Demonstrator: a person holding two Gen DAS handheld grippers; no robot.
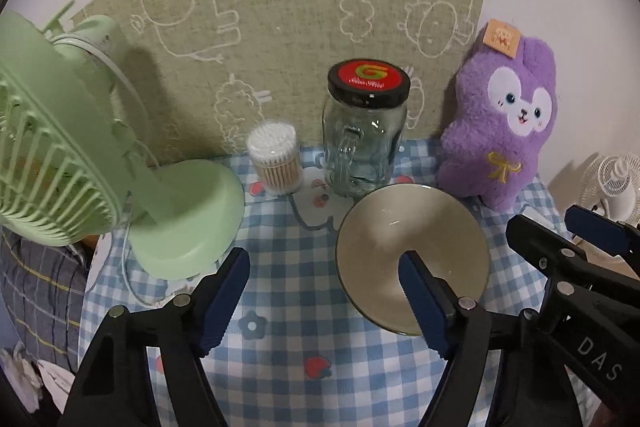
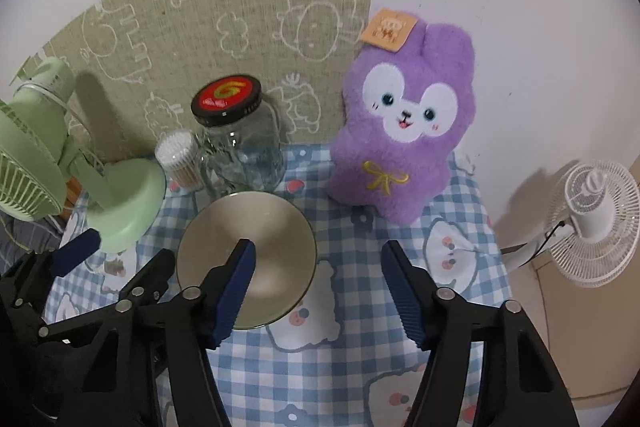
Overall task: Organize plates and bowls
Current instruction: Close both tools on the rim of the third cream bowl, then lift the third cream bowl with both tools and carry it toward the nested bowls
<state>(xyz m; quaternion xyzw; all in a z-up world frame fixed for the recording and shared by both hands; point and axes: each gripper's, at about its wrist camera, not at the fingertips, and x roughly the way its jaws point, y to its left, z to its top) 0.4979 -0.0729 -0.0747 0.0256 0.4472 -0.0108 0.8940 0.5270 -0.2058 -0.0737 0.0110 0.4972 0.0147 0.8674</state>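
One pale beige bowl (image 1: 384, 227) stands empty on the blue checked tablecloth (image 1: 288, 267), right of centre in the left wrist view. My left gripper (image 1: 324, 303) is open, one blue pad over the bowl's inside, the other over the cloth, so the bowl's left rim lies between them untouched. In the right wrist view the bowl (image 2: 256, 223) is left of centre. My right gripper (image 2: 320, 291) is open astride its right rim, the left pad above the bowl's inside. Each gripper shows at the edge of the other's view: the right gripper (image 1: 560, 231) and the left gripper (image 2: 120, 259).
Behind the bowl stand a glass jar with a black and red lid (image 1: 366, 131), a tub of cotton swabs (image 1: 274, 157) and a purple plush toy (image 1: 504, 131). A green desk fan (image 1: 120, 187) crowds the left. A white fan (image 2: 592, 223) stands beyond the table's right edge.
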